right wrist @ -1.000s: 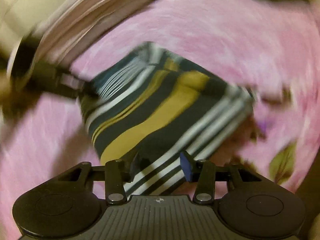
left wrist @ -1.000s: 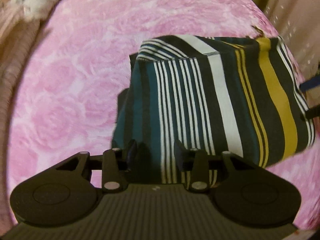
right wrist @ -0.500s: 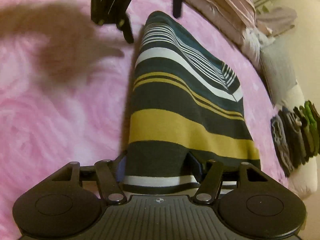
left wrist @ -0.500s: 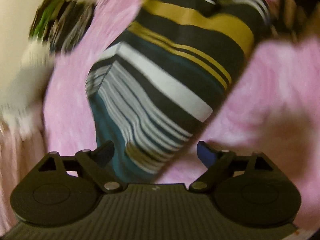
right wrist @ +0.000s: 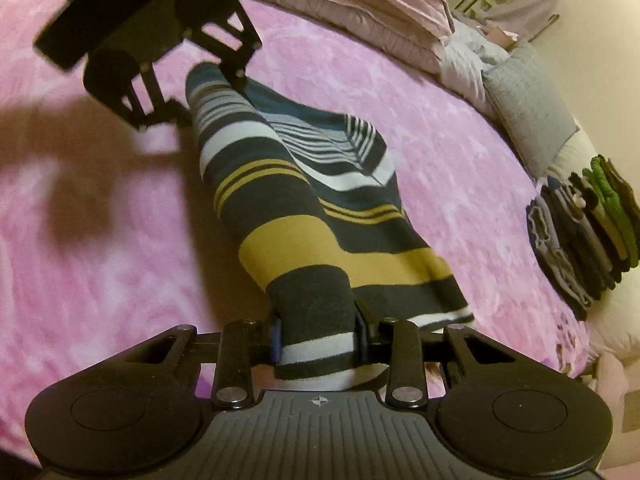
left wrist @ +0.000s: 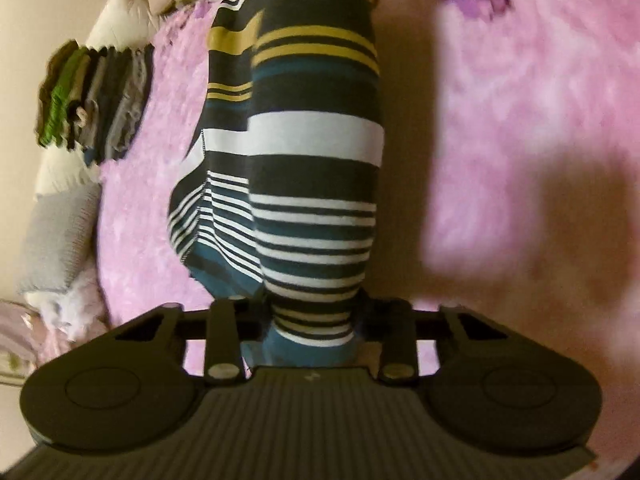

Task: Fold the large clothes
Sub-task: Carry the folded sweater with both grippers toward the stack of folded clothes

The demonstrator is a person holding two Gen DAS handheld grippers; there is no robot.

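Stretching between both claws, the striped garment (right wrist: 320, 216) is clamped at either end.

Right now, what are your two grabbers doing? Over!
Left gripper and right gripper just closed, each clamped on an end of the striped garment. Garment stretched between them over pink blanket. Nothing blocking.

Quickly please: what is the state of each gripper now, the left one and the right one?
Left gripper: just closed, gripping one end of the striped garment.
Right gripper: just closed, gripping the other end.
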